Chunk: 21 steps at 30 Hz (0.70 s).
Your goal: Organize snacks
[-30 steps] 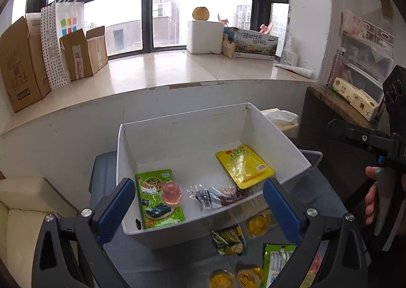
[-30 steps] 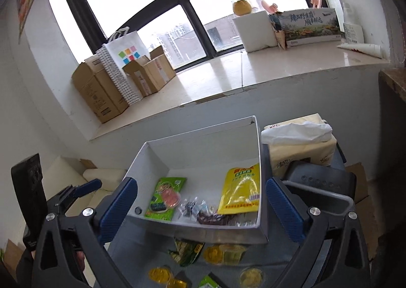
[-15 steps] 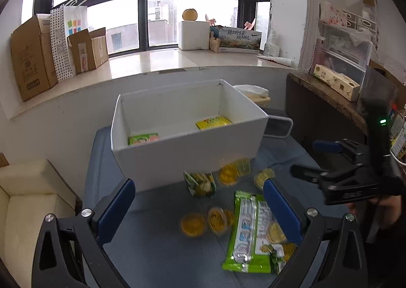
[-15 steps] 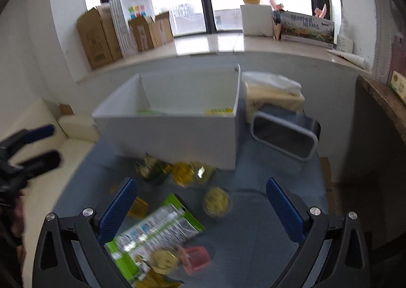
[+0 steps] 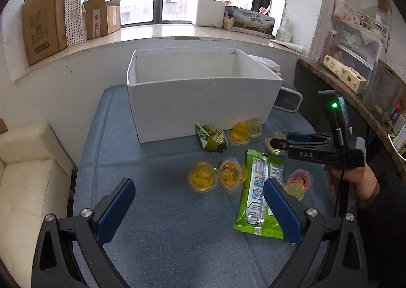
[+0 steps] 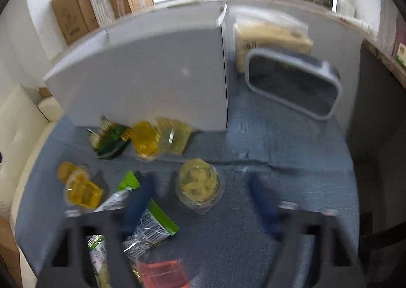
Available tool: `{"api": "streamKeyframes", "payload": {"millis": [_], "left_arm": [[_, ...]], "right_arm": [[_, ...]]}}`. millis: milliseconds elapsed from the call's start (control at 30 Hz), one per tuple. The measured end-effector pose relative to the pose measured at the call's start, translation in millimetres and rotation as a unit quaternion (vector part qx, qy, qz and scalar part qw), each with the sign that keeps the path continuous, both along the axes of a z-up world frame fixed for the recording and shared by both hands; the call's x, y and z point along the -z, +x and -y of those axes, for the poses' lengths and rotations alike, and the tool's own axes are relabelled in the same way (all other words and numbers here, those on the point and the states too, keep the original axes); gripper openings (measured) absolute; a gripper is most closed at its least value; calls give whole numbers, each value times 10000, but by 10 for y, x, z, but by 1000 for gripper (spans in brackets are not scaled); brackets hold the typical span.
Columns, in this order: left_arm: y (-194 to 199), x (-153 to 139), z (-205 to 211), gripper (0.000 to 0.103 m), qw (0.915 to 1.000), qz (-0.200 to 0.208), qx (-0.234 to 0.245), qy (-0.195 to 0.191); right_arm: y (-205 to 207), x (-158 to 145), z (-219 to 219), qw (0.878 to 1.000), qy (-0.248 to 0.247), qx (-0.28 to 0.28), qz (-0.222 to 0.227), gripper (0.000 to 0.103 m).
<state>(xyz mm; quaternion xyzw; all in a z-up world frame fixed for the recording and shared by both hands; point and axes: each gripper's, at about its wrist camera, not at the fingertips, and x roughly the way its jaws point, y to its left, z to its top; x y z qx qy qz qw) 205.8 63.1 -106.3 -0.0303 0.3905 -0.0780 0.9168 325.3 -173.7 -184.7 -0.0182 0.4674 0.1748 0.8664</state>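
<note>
On the blue table, both claws had dropped from above the box to the loose snacks. Right gripper, wide, was closing on 1 pale jelly cup; left gripper hung wide and empty. So another pick was starting.

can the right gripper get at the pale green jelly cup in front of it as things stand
Probably yes. The right gripper is open, and the pale green jelly cup lies just ahead between its fingers on bare blue cloth. Nothing sits over it; the green packet lies off to one side.
</note>
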Motion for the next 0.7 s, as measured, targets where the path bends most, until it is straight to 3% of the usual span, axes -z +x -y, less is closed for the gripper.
{"api": "streamKeyframes", "payload": {"millis": [100,300,700], "left_arm": [[37,56,-4,103,10000,-53,-8,-8],[192,198,4,103,9998,-163,-19,105],[664,648,82,103,9972,-459,239,537]], "right_arm": [[-44,46,-77,9991,-268,-233,221,39],[-178,-13,-63,9984,-166,-423,333,39],[-762,-464,88,9950,330,-556,762,39]]}}
